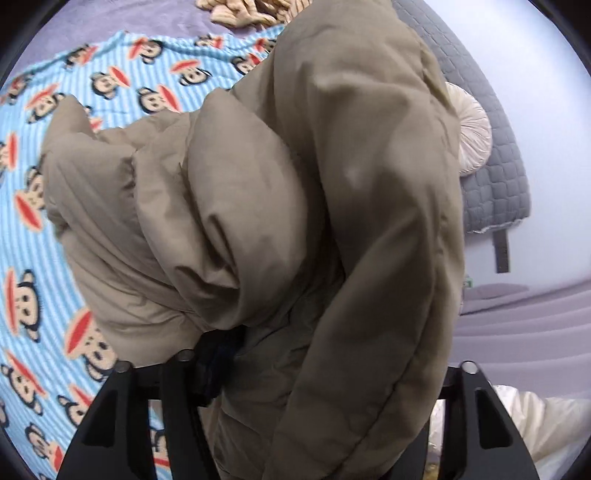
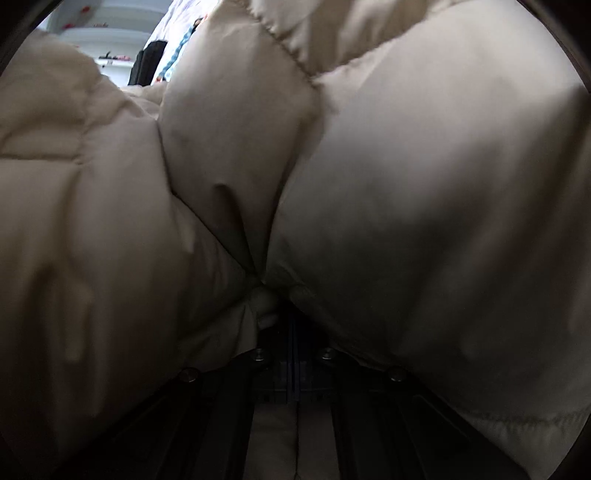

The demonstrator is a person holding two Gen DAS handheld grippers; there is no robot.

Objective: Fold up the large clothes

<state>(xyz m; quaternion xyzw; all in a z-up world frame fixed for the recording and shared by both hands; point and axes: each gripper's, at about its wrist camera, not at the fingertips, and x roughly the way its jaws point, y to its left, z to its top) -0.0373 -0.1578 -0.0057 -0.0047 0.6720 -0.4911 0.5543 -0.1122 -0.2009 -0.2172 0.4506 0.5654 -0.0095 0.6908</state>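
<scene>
Jacket lifted off the bed, right pinch set, left jaws spread

Jacket (image 1: 295, 192) fills most of both views: a khaki puffer, bunched and hanging in front of my left wrist camera, with the bed (image 1: 517, 332) below it. A blue striped blanket (image 1: 122, 74) printed with monkey faces lies under it on the left, and a beige knitted garment (image 1: 243, 11) sits at the far edge of the bed. I judge this to be the pick-up and shake-out step, before any real fold is laid down; the coat is still a lump with no flat panel showing.

My right gripper (image 2: 291, 343) has its jaws pressed together on a tuck of the jacket's fabric, which puckers right at the tips and balloons out on both sides. My left gripper (image 1: 295, 369) stands spread wide: one finger (image 1: 184, 398) shows at the left, the other at the far right, and the padded cloth drapes down between them without the pads pressing on it, as far as I can see.

Next I think I need to find a clear edge, hem or shoulder, for the left gripper and close on it, then draw both hands apart so the coat hangs flat and can be lowered onto the blanket. The slippery, puffy shell may slide out of a shallow pinch.
</scene>
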